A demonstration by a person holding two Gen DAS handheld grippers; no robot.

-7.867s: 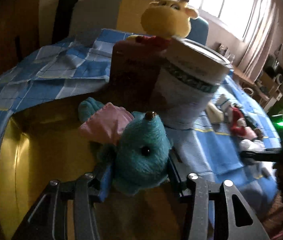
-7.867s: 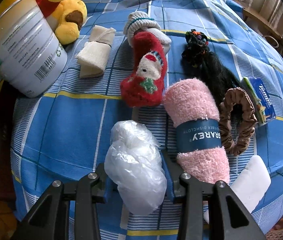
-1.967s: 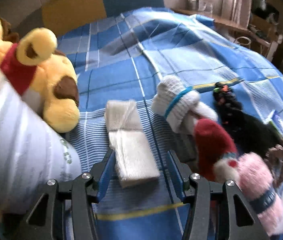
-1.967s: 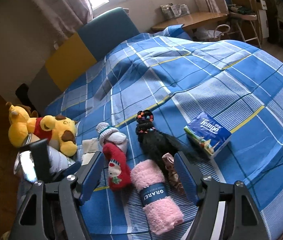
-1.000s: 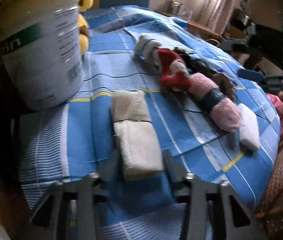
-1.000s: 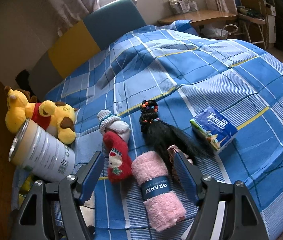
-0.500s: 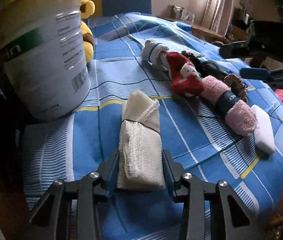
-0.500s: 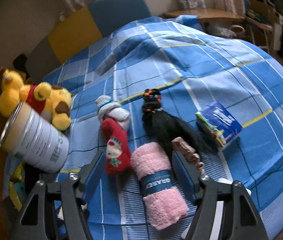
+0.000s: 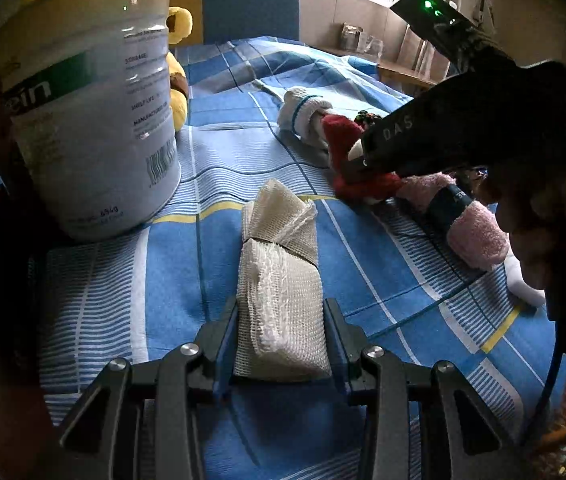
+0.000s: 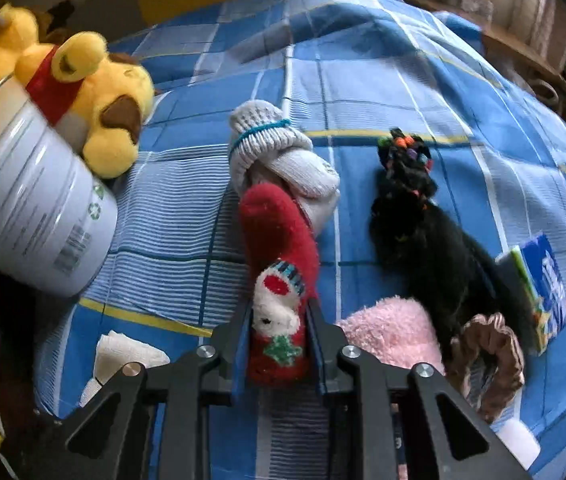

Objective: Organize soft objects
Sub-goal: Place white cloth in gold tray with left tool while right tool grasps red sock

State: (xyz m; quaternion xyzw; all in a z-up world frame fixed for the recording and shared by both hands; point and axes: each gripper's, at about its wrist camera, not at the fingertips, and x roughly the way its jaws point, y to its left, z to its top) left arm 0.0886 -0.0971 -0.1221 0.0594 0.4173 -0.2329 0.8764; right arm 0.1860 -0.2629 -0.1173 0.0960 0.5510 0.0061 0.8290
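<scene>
The left gripper (image 9: 281,334) clamps the gauze roll (image 9: 279,280), its long axis running straight ahead along the bed (image 9: 95,300) edge (toward the tin (image 9: 83,120)); the right gripper (image 10: 279,344), jaws just closing, pinches the red sock (image 10: 279,280).

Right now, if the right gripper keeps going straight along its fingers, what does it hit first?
The right gripper has just been closing, and the red Christmas sock is already between its fingers. Pushing on would shove that sock into the blue checked bedspread and probably the grey sock bundle beyond; depth is unclear.
</scene>
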